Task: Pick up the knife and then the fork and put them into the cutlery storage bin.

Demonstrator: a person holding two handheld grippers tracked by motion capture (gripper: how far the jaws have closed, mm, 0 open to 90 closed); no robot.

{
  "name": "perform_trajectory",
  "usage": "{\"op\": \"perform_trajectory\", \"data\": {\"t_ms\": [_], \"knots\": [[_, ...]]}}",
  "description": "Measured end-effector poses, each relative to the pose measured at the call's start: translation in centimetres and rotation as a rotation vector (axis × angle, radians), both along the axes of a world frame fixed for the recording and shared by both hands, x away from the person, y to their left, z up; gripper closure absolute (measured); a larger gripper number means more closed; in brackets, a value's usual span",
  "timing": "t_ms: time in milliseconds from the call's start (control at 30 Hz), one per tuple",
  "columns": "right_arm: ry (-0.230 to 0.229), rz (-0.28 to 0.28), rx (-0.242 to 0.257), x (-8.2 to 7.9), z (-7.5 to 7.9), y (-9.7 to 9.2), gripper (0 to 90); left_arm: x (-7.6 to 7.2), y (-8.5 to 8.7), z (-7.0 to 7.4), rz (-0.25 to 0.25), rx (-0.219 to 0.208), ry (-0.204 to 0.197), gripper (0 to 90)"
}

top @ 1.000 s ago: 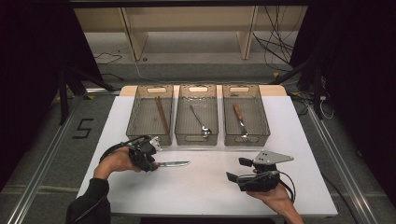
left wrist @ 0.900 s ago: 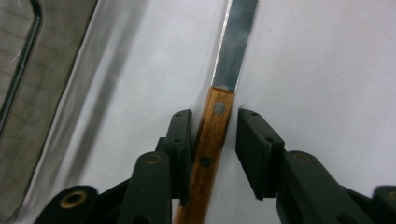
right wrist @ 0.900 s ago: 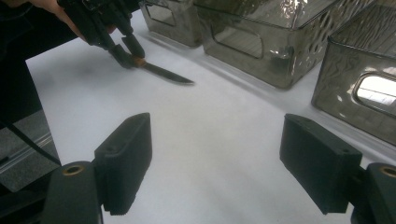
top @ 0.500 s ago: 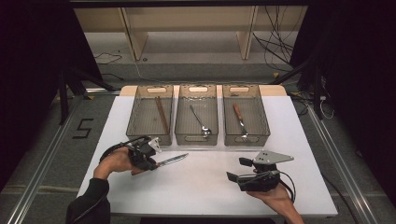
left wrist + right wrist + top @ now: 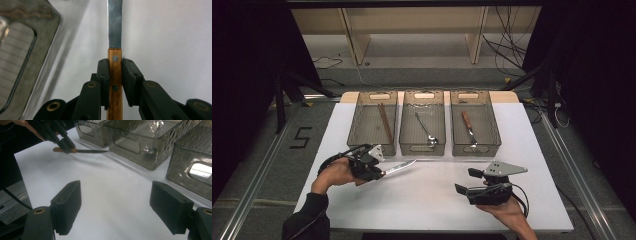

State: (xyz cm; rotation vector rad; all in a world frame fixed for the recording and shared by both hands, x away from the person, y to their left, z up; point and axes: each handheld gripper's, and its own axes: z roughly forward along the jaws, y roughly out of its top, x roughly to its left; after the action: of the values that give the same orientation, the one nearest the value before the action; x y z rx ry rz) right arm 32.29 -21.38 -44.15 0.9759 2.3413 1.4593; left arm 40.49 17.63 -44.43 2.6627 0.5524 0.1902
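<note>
Knife (image 5: 398, 167) clenched by its wooden handle in left claw (image 5: 379, 172), near tray (image 5: 371, 142) edge; right claw (image 5: 468, 183) released, over bare table (image 5: 427, 200)

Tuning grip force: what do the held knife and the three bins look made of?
Knife: handle looks like wood, warm brown with metal rivets; blade looks like steel, grey and dully reflective, with a toothed edge in the right gripper view. Left gripper clamps the handle. Bins: probably smoky see-through plastic, glossy, with a rippled texture and cut-out handles.

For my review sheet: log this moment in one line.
left gripper: shut on wooden-handled steel knife, lifted | right gripper: open, empty | three clear bins
</note>
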Motion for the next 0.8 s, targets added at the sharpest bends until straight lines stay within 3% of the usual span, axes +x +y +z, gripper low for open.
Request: {"op": "perform_trajectory", "data": {"t_ms": [100,433,800], "knots": [[-0.008,0.0,-0.004,-0.2,0.1,0.1,26.0,-0.4,-0.5,0.6,0.011,-0.012,0.004,76.4],[-0.114,0.027,-0.037,-1.4,0.7,1.7,26.0,-2.0,-3.4,1.9,0.007,-0.07,0.041,76.4],[-0.245,0.082,-0.145,-3.2,0.5,4.4,26.9,-3.2,-5.9,2.3,-0.035,-0.091,0.088,76.4]]}}
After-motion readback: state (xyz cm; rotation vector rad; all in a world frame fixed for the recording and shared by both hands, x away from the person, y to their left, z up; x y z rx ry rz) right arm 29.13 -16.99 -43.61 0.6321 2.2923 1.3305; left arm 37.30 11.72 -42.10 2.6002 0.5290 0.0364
